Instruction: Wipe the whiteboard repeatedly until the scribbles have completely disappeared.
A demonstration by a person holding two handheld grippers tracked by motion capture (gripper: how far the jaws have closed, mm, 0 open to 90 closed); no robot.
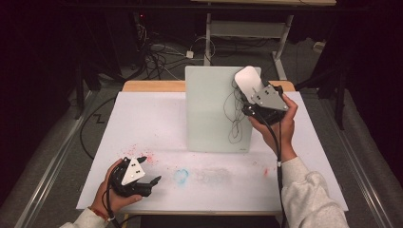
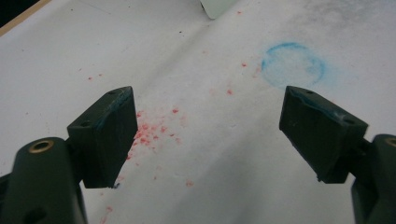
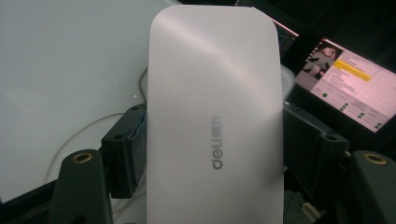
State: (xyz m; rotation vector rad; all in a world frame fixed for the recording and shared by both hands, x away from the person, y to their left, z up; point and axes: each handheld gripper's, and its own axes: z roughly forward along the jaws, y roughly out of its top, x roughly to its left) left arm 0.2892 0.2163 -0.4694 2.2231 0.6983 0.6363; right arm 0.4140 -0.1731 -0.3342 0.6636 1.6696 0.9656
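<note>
A pale whiteboard (image 1: pixel 211 111) lies on the table, with thin black scribbles (image 1: pixel 235 118) on its right half. My right gripper (image 1: pixel 248 96) hovers over the board's far right corner, shut on a white oblong eraser (image 1: pixel 248 80). In the right gripper view the eraser (image 3: pixel 215 116) bears the grey "deli" lettering and sits clamped between the two black jaws of the gripper (image 3: pixel 215 154). My left gripper (image 1: pixel 151 169) rests at the table's front left. Its jaws (image 2: pixel 208 135) are open and hold nothing.
A white sheet (image 1: pixel 142 118) covers the table. Red specks (image 2: pixel 154 130) and a smudged blue ring (image 2: pixel 293 64) mark it near the left gripper. A lit monitor (image 3: pixel 345 88) stands beyond the eraser. Cables (image 1: pixel 157 52) and a desk frame lie on the floor behind the table.
</note>
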